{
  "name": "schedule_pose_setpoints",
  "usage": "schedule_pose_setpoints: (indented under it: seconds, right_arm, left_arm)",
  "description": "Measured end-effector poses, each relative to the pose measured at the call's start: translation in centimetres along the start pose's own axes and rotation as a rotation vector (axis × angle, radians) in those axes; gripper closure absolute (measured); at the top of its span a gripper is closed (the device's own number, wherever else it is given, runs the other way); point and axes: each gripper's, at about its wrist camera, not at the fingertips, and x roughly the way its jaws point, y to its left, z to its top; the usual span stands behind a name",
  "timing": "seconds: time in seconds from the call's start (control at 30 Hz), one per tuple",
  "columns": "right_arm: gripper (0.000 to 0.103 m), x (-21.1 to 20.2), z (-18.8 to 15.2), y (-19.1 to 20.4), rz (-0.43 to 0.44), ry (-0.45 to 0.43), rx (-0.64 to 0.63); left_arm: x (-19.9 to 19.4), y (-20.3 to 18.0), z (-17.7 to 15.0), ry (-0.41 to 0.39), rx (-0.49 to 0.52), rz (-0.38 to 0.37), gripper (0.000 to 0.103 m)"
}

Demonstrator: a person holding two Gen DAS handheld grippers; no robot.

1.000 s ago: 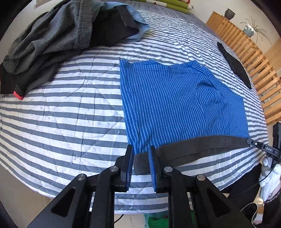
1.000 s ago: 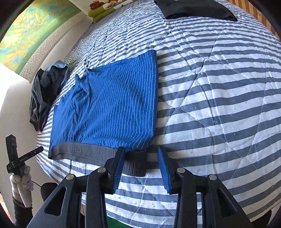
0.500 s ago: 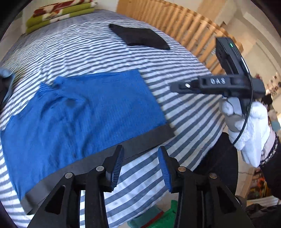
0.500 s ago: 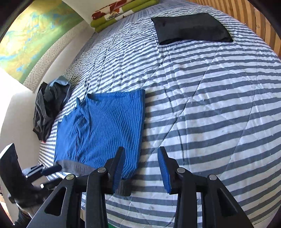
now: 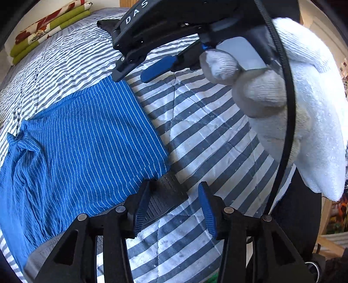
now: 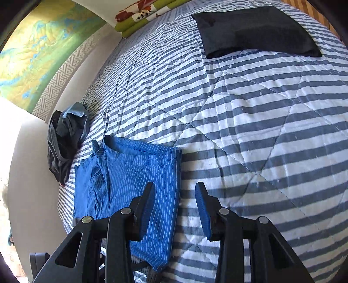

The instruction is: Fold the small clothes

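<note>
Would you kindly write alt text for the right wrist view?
Open tongs hover over blue striped shorts lying flat on a striped quilt. A folded black garment lies farther away, a dark clothes pile at left.

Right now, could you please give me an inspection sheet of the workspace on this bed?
Surface: striped quilt, quilted in diamonds, lightly creased.
Job's things: blue striped shorts lie flat near the quilt's edge, grey waistband toward the tongs; a folded black garment rests farther up the bed.
Clutter: heap of dark clothes by the wall; folded green floral bedding at the far end.
Grippers: left tongs open over the waistband corner, not gripping; right tongs open, empty, above the shorts' edge.
Cables: black cable running over the white-gloved hand.
Surroundings: map-like wall picture.
</note>
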Motion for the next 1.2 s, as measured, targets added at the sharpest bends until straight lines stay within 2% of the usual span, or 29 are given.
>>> schedule_pose_setpoints:
  seconds: [0.03,0.07,0.1,0.17,0.27,0.37,0.4,0.5,0.67,0.77,0.97,1.2]
  right_arm:
    - [0.068,0.5,0.4,0.0,0.000,0.004,-0.005]
    - [0.068,0.9,0.7,0.0,-0.001,0.005,-0.009]
    - [0.068,1.3,1.1,0.0,0.000,0.006,-0.009]
    - [0.068,2.1,1.6,-0.1,0.000,0.014,-0.002]
    - [0.070,2.7,1.9,-0.1,0.014,0.022,-0.001]
    - [0.092,2.5,2.2,-0.1,0.021,0.023,0.001]
    - [0.094,2.3,2.2,-0.1,0.022,0.019,0.011]
    - [0.099,1.6,2.4,-0.2,0.033,-0.001,0.035]
    - [0.100,0.1,2.7,1.6,0.057,-0.032,0.051]
    - [0.100,-0.6,3.1,4.4,0.076,-0.048,0.026]
    - [0.100,-0.4,3.5,13.4,0.112,-0.058,-0.092]
    - [0.100,4.8,3.5,24.8,0.094,-0.010,-0.251]
  left_arm:
    - [0.1,0.3,0.1,0.001,-0.010,0.012,0.074]
    - [0.1,0.6,0.2,0.002,-0.024,0.008,0.082]
    - [0.1,1.1,0.2,0.003,-0.046,-0.021,0.084]
    - [0.0,1.9,0.1,0.005,-0.083,-0.067,0.095]
    - [-0.6,2.8,-0.4,-0.003,-0.127,-0.116,0.099]
    - [-1.8,3.8,-1.2,-0.028,-0.188,-0.177,0.099]
    - [-2.3,4.2,-1.5,-0.039,-0.204,-0.193,0.099]
    - [-4.1,5.4,-2.5,-0.075,-0.244,-0.211,0.099]
    - [-7.4,8.8,-4.3,-0.147,-0.309,-0.212,0.099]
    - [-9.7,11.0,-5.5,-0.196,-0.363,-0.218,0.099]
    - [-14.8,16.3,-11.1,-0.289,-0.493,-0.208,0.099]
    - [-16.3,22.3,-17.5,-0.340,-0.644,-0.164,0.099]
